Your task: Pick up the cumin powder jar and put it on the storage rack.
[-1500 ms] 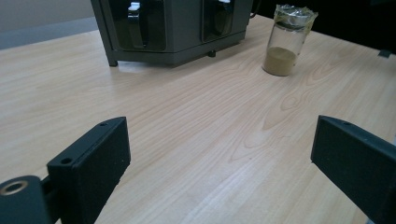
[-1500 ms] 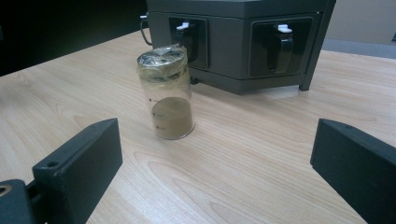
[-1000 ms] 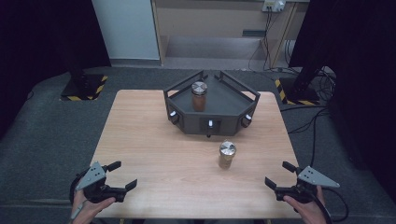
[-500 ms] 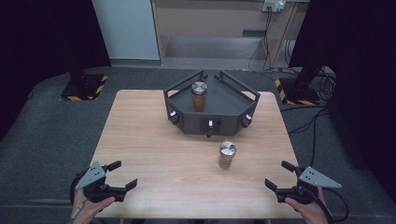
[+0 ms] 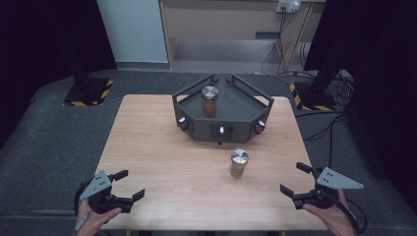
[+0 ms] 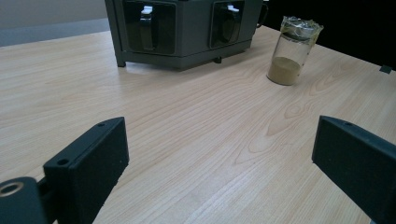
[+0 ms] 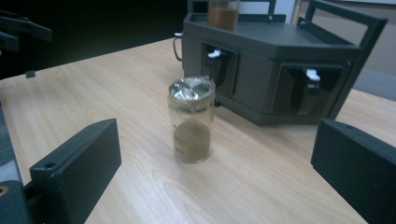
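You're holding both claws spread wide, left claw (image 5: 127,185) and right claw (image 5: 295,178) flanking the jar (image 5: 239,163), gripping nothing.

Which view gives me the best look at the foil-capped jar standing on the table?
The right gripper view: the jar stands close and centred between that gripper's open jaws. The left gripper view shows it far off; the high view shows it small, from above.
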The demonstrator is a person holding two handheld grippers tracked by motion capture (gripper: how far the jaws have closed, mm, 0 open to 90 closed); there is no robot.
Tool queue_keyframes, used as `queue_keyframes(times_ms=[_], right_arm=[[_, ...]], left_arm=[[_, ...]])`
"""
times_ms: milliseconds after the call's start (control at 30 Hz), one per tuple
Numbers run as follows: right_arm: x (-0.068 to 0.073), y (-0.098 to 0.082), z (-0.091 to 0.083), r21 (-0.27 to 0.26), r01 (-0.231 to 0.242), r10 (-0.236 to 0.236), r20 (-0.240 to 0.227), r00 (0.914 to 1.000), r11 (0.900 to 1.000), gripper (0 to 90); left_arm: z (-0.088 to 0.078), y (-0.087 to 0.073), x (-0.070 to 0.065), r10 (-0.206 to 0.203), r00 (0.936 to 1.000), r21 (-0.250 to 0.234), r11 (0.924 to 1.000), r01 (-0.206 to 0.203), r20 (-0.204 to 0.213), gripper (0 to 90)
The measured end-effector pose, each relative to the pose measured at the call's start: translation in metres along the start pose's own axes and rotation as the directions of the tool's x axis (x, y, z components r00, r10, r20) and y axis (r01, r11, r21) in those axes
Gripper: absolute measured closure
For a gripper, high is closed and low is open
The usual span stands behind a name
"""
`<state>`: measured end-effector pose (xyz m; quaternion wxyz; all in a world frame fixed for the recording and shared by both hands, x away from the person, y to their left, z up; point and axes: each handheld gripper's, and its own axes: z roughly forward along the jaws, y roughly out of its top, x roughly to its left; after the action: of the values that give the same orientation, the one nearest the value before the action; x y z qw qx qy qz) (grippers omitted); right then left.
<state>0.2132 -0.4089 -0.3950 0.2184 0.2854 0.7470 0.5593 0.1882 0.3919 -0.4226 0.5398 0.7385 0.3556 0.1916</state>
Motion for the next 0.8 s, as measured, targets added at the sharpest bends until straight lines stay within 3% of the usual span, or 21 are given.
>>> queue_keyframes(times_ms=[500, 800], right_arm=[[-0.024, 0.066, 0.027, 0.028, 0.094, -0.091, -0.092, 0.9916, 0.995, 2.0], [-0.038, 0.084, 0.056, 0.053, 0.113, -0.104, -0.143, 0.9843, 0.992, 2.1]], left_arm=[[0.001, 0.000, 0.000, -0.005, 1.0000, 0.006, 1.0000, 0.005, 0.002, 2.8], [0.001, 0.000, 0.001, -0.007, 1.0000, 0.008, 0.9999, 0.007, 0.001, 2.8]])
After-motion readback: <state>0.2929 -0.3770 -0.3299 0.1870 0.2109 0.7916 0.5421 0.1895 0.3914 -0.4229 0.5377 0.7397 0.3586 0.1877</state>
